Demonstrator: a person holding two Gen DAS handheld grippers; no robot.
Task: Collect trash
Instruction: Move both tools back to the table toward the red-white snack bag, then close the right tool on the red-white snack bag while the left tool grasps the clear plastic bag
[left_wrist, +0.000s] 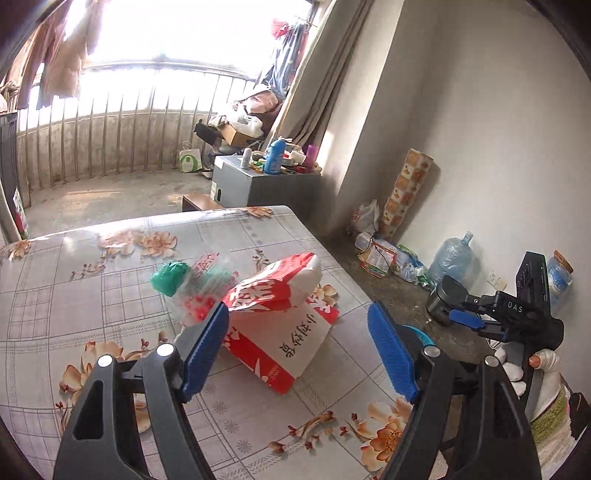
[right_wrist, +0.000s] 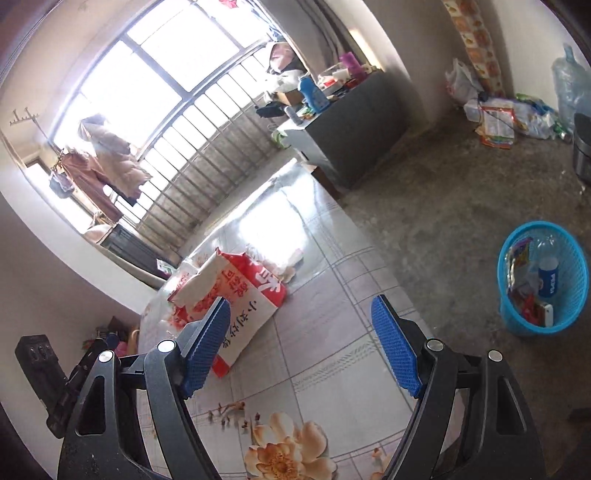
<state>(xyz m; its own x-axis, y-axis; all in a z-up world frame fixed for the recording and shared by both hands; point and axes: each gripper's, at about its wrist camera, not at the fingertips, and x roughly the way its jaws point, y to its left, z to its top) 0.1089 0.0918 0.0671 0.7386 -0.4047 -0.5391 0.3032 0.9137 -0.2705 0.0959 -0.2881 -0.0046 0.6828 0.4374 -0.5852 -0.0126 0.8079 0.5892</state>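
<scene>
Two grippers hang over the floral table (left_wrist: 110, 295), and we read both as released: the left gripper (left_wrist: 299, 347) has its blue pads spread wide with nothing pressed between them, and the right gripper (right_wrist: 301, 345) stands the same way, empty. What remains of the trash sits near the table's right edge, toward its far corner: a red-and-white paper bag (left_wrist: 284, 321) lying on its side with its crumpled mouth toward the far edge, and just beside it, further in from that edge, a green ball (left_wrist: 169, 277) that we take for a wadded plastic bag, though motion blur smears it and the red-and-green thing next to it, so we cannot say for sure. The blue basket (right_wrist: 543, 280) stands on the concrete floor off the table's right edge, already holding a bottle and some wrappers, which suggests earlier pieces landed there. We judge the wide jaws suit the job: the paper bag is broad and soft, so it needs a full opening. Both grippers tilt downward toward the bag, the left nearer, so we expect it to take the bag first.
</scene>
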